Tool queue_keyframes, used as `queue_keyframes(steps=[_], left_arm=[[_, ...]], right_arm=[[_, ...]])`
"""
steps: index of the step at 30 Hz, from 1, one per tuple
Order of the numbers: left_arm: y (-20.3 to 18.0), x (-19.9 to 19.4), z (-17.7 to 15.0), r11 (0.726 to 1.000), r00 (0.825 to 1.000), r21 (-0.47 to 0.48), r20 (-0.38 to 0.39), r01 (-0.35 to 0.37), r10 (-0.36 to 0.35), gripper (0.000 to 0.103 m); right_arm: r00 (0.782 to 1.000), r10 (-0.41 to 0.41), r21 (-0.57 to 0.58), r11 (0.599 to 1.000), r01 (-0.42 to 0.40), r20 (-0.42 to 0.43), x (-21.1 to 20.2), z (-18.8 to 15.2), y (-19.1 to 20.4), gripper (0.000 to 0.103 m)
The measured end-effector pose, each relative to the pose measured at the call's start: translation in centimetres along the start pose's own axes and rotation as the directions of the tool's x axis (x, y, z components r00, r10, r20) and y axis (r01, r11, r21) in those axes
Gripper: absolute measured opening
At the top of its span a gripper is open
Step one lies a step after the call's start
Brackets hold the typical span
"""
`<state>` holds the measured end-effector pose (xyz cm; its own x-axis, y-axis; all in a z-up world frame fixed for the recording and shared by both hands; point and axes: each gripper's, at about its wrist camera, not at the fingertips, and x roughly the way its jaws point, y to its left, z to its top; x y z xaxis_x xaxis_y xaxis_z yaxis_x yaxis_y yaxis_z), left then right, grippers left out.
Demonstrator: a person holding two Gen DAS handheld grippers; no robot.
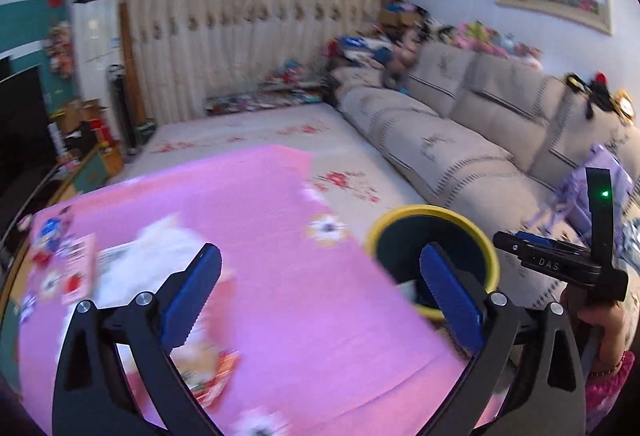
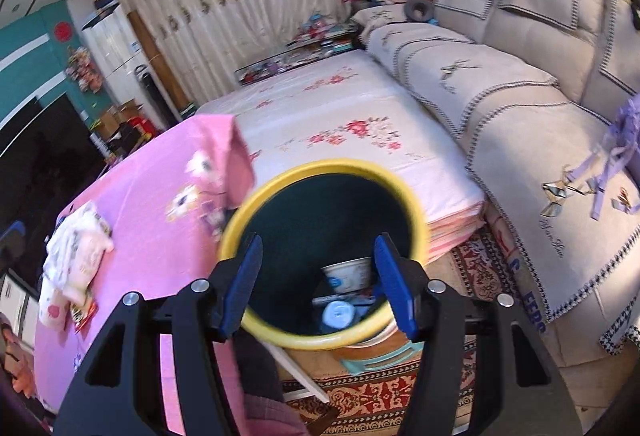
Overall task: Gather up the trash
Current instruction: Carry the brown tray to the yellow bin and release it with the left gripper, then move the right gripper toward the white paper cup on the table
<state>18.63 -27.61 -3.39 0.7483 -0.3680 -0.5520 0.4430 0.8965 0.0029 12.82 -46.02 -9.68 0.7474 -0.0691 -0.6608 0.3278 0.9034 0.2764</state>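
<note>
A dark bin with a yellow rim (image 2: 256,191) stands beside the pink-clothed table (image 2: 152,252); a white cup (image 2: 348,276) and a blue lid (image 2: 339,314) lie inside. My right gripper (image 2: 316,288) is open and empty just above the bin's mouth. My left gripper (image 1: 320,296) is open and empty over the pink cloth (image 1: 260,236); the bin (image 1: 490,248) is at its right. White crumpled paper (image 1: 160,248), a red-white wrapper (image 1: 78,268) and an orange wrapper (image 1: 216,376) lie on the table. The paper also shows in the right wrist view (image 2: 76,252).
A beige sofa (image 2: 520,107) runs along the right. A low bed with a floral sheet (image 2: 340,115) lies behind the table. A patterned rug (image 2: 380,396) covers the floor by the bin. The right gripper's body (image 1: 560,264) shows in the left wrist view.
</note>
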Motion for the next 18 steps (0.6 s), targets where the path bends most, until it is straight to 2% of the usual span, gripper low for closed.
queue_keyframes(steps=[4, 10, 14, 18], left_arm=[[6.3, -4.6, -2.6, 0.986, 0.991, -0.094, 0.008, -0.135, 0.137, 0.098], [13.0, -9.1, -5.5, 0.956, 0.967, -0.157, 0.023, -0.249, 0.256, 0.098], [15.9, -10.6, -7.3, 0.954, 0.964, -0.16, 0.048, -0.252, 0.263, 0.098], [17.8, -10.8, -8.4, 0.96, 0.967, -0.15, 0.059, -0.236, 0.247, 0.098]], right_arm=[[0.998, 0.064, -0.079, 0.995, -0.065, -0.024, 0.7, -0.4, 5.7, 0.056], [0.986, 0.162, -0.201, 0.965, -0.168, -0.047, 0.9, -1.0, 15.3, 0.056], [0.971, 0.226, -0.271, 0.932, -0.239, -0.078, 1.2, -1.7, 20.9, 0.056], [0.966, 0.246, -0.341, 0.904, -0.258, -0.079, 1.5, -2.1, 26.0, 0.056]])
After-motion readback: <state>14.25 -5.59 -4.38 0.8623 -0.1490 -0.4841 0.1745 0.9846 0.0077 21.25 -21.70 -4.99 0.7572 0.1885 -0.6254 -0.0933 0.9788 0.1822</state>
